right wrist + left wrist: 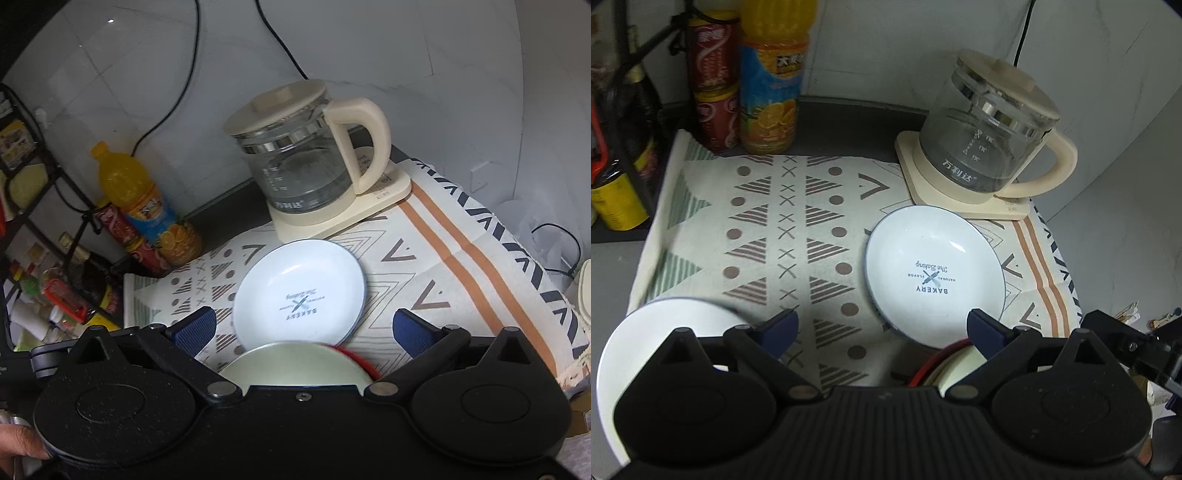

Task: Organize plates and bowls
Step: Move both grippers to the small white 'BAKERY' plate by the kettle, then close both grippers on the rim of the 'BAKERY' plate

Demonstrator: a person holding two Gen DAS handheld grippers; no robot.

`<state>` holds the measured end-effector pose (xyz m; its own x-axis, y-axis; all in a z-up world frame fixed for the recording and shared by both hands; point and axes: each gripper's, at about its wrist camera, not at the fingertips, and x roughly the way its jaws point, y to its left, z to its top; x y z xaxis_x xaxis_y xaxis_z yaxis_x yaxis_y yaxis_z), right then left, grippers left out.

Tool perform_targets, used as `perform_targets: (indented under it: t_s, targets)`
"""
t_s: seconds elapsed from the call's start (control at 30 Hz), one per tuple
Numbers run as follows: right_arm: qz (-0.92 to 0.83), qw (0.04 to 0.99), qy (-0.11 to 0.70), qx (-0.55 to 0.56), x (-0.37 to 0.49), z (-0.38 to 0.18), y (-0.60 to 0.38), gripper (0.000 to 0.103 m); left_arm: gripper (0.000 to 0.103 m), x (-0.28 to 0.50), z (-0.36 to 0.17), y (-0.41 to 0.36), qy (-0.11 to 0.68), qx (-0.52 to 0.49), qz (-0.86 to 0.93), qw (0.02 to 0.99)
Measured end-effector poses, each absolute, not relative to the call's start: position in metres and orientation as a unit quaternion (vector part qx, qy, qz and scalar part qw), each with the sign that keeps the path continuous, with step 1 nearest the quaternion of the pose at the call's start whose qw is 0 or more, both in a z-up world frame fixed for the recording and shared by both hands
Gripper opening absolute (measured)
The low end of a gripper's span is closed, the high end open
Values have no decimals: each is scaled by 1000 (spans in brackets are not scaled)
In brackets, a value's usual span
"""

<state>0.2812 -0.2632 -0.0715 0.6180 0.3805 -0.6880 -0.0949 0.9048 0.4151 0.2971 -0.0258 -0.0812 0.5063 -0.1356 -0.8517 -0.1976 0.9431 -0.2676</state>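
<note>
A white plate printed "BAKERY" point(932, 273) point(301, 291) lies on the patterned cloth point(798, 229) point(424, 273), just in front of the kettle base. A red-rimmed cream bowl point(955, 363) point(299, 363) sits at its near edge, partly hidden by both gripper bodies. A second white plate point(661, 332) lies at the cloth's near left corner, under the left gripper's left finger. My left gripper point(882, 326) hovers open above the cloth with nothing between its blue pads. My right gripper point(304, 330) is open too, its fingers either side of the bowl and plate without touching.
A glass kettle point(990, 140) point(306, 158) on a cream base stands at the back right. An orange juice bottle point(772, 77) point(147, 206) and red cans point(714, 81) stand at the back left beside a black rack point(44, 206) of bottles. A hand point(18, 445) shows at lower left.
</note>
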Motion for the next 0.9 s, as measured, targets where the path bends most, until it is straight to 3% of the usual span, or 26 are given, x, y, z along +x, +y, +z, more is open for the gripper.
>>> perform_targets:
  t_s: [0.27,0.5,0.7,0.9]
  targets:
    - [117,866,450,187,315,-96,-269,101,97,331,-109,-36,520,-157,8,839]
    - [109,847,487,183,353,-120,-273,82,94,355,-142,-33,546,-166,8,821]
    - [113,826,524,174,386,-146,-272,75,91,375,-164,-31,564,-180,6,806]
    - [120,811,546,175,410,-165,-270,71,70,392,-180,-33,581,-181,2,794]
